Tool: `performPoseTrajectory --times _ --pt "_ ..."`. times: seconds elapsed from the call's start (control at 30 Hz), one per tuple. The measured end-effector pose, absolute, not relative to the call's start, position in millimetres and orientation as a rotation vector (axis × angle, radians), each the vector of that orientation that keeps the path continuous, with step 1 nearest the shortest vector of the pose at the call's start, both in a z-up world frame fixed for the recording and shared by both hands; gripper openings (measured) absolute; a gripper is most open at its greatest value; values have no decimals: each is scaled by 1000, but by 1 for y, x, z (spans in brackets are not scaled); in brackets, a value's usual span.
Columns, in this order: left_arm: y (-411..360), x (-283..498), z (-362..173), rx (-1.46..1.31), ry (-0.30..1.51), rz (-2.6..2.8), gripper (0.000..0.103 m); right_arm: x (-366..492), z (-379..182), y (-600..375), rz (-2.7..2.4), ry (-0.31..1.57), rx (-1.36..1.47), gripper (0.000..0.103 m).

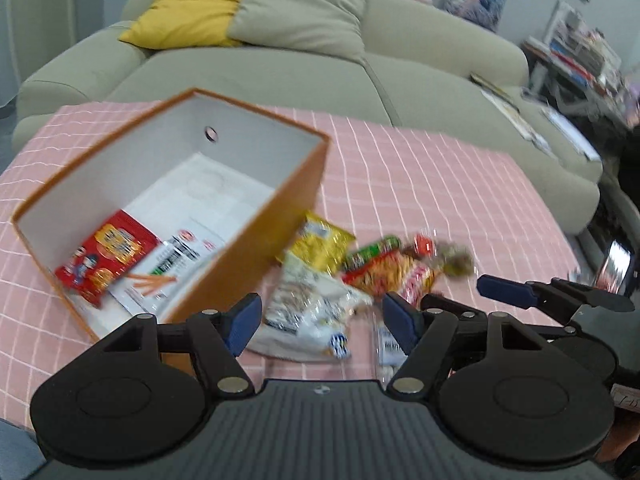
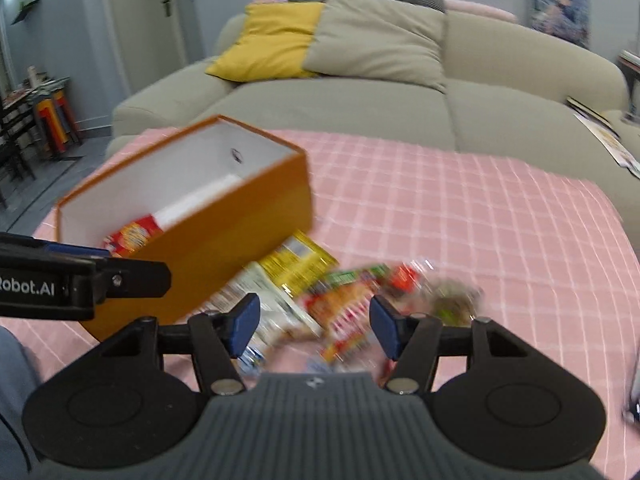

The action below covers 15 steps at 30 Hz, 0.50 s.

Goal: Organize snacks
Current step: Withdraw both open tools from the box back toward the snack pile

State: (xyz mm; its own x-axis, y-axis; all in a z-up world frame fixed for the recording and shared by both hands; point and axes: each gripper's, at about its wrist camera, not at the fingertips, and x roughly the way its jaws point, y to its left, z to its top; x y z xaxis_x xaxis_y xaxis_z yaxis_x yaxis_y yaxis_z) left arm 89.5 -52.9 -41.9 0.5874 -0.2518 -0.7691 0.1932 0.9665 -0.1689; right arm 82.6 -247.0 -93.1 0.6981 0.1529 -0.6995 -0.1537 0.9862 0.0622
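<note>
Both grippers are hovering spread wide, gripping nothing: the left gripper [image 1: 320,320] over a white snack bag [image 1: 308,312], the right gripper [image 2: 314,326] over blurred red and yellow packets [image 2: 340,300]. Beyond them, an orange box [image 1: 276,224] is sitting on the pink checked tablecloth [image 1: 440,184], holding a red snack pack [image 1: 104,256]. Farther back, a sofa [image 1: 320,68] is carrying a yellow cushion [image 1: 192,4].

Soft, even indoor light; fisheye bending at edges; motion blur smears the snack packets [image 2: 340,292].

Left tongs [image 1: 320,322] jaws spread wide, holding nothing, right tongs [image 2: 314,326] likewise, side by side
</note>
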Motion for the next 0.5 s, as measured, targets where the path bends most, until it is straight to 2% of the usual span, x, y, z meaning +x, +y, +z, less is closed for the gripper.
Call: performPoseTrajectory --times 0.27,0.5 --pt "-60 81 -72 -38 954 -266 81 62 -133 -270 83 839 32 66" --pt "-62 88 -90 -22 998 -266 81 61 -150 -278 50 875 23 66"
